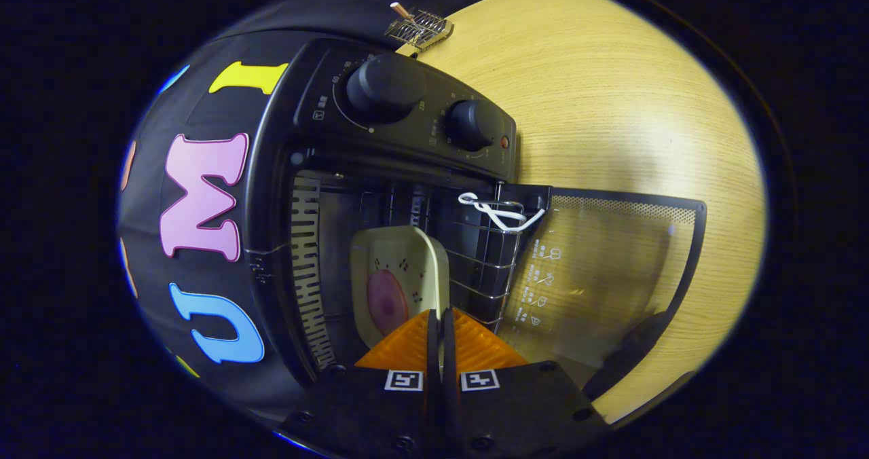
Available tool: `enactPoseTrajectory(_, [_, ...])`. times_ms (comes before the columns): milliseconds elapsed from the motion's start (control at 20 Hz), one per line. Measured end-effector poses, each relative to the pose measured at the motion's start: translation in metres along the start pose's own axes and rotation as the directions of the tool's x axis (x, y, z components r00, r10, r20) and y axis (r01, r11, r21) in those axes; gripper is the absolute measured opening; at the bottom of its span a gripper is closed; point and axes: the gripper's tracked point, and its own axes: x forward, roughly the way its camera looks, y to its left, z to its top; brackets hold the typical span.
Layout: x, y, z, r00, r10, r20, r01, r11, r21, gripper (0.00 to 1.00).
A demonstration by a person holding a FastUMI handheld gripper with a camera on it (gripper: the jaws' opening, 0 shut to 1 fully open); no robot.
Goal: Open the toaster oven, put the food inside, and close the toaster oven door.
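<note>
Plate (400, 276) inside toaster oven (339, 174), edge pinched by tongs (440, 316).

A: Which surface was in view?
B: A light wooden table (611, 92), its grain running across the top.

A: What else lay on it?
B: A small wire rack (419, 27) with a wooden handle lay at the table's far edge, against the black cloth wall (156, 174).
</note>
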Motion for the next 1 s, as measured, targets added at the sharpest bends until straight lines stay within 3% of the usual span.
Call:
enactPoseTrajectory(250, [0.003, 0.002, 0.001, 1.000, 0.009, 0.016, -0.009, 1.000, 0.008, 0.06])
enactPoseTrajectory(550, [0.000, 0.010, -0.002, 0.999, 0.050, 0.008, -0.051, 0.999, 0.019, 0.17])
enactPoseTrajectory(600, [-0.002, 0.011, -0.004, 0.998, 0.058, 0.004, -0.058, 0.998, 0.017, 0.32])
enactPoseTrajectory(750, [-0.010, 0.013, -0.008, 0.997, 0.077, -0.004, -0.077, 0.997, -0.002, 0.56])
enactPoseTrajectory(1000, [-0.035, 0.011, -0.003, 0.995, 0.096, 0.039, -0.092, 0.993, -0.079, 0.88])
